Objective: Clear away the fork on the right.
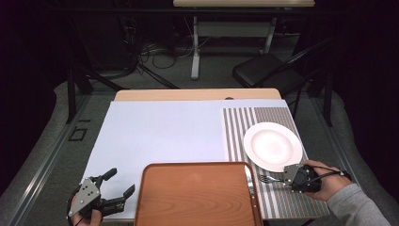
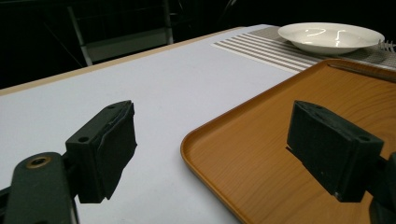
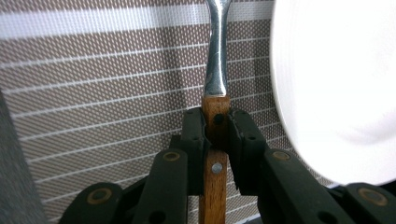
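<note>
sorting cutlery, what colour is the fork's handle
Brown wood, on the fork; clearest in the right gripper view.

Dark room, grey carpet (image 1: 42, 155), black folding chair (image 1: 263, 70) behind table.

one fork (image 1: 269, 179), one plate (image 1: 272, 146); one tray (image 1: 195, 195), one placemat (image 1: 244, 123)

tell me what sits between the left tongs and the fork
The wooden tray lies between the left tongs and the fork, which the right tongs grip; the high view shows it.
</note>
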Demonstrator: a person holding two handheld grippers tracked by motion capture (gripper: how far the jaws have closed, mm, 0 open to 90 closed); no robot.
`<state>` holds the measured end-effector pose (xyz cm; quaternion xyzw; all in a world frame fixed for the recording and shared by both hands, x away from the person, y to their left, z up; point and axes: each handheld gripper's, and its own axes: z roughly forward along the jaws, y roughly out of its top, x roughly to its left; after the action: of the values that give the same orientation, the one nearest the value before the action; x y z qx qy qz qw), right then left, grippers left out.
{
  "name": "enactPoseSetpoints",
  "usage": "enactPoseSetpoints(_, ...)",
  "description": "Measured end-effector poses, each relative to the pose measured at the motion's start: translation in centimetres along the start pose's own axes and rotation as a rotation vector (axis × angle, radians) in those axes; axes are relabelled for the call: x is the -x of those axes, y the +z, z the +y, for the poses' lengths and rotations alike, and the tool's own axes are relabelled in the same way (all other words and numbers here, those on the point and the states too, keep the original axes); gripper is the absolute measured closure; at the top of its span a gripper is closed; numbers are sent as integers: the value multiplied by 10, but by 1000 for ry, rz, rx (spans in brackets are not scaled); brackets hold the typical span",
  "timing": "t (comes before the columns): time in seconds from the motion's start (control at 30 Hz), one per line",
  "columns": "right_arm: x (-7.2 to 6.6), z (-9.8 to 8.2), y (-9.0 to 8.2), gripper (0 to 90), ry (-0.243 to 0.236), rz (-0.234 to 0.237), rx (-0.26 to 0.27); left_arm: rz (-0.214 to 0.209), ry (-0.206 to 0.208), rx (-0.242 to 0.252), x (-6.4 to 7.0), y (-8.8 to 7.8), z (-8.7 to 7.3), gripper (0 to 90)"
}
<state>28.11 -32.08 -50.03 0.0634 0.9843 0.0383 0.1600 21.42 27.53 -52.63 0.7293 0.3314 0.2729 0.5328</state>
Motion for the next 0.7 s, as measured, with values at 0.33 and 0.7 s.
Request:
enactPoseSetpoints(0.33, -9, -5, -14, 774, 217, 20, 94, 0, 3, 1, 1, 0, 0, 157)
enactPoseSetpoints(0.7, -11, 5, -14, 774, 424, 34, 95, -3, 0, -1, 0, 1, 0, 157)
